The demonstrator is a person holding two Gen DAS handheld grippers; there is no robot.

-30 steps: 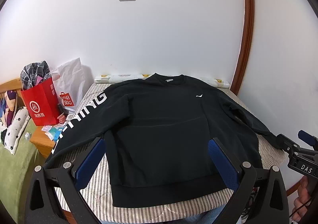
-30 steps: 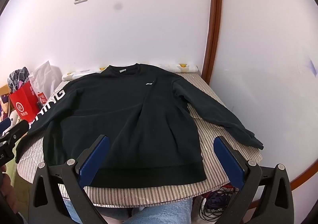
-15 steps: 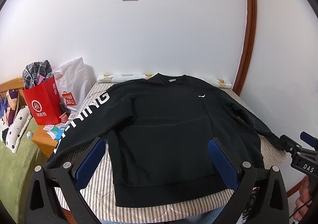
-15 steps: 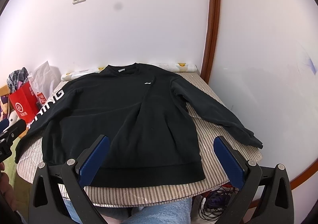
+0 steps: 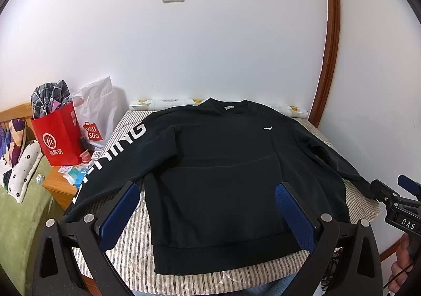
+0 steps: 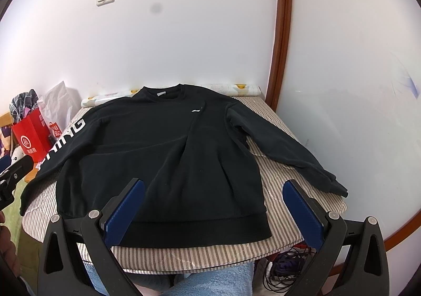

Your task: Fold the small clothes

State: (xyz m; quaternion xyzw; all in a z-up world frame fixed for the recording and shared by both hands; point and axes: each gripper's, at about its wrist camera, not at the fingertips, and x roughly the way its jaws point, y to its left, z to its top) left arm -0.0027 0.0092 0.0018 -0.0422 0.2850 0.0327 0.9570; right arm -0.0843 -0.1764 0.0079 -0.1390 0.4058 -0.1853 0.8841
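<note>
A black long-sleeve sweatshirt (image 5: 223, 164) lies spread flat, front up, on a striped table (image 5: 136, 238), collar at the far side, both sleeves out to the sides. Its left sleeve (image 5: 115, 148) carries white lettering. It also shows in the right wrist view (image 6: 158, 154), with the right sleeve (image 6: 286, 148) reaching the table's right edge. My left gripper (image 5: 208, 206) is open and empty above the hem. My right gripper (image 6: 213, 204) is open and empty above the hem's right part. The right gripper also shows at the right edge of the left wrist view (image 5: 397, 204).
A red paper bag (image 5: 58, 135) and a white plastic bag (image 5: 97, 117) stand on a wooden nightstand (image 5: 56, 188) left of the table. A bed with a green cover (image 5: 18, 222) lies further left. Walls close the back and right. Cables (image 6: 279, 269) lie under the table.
Both grippers have drifted slightly, so the sweatshirt sits a little differently in each view. The sweatshirt itself has not moved, and both grippers stay open.
</note>
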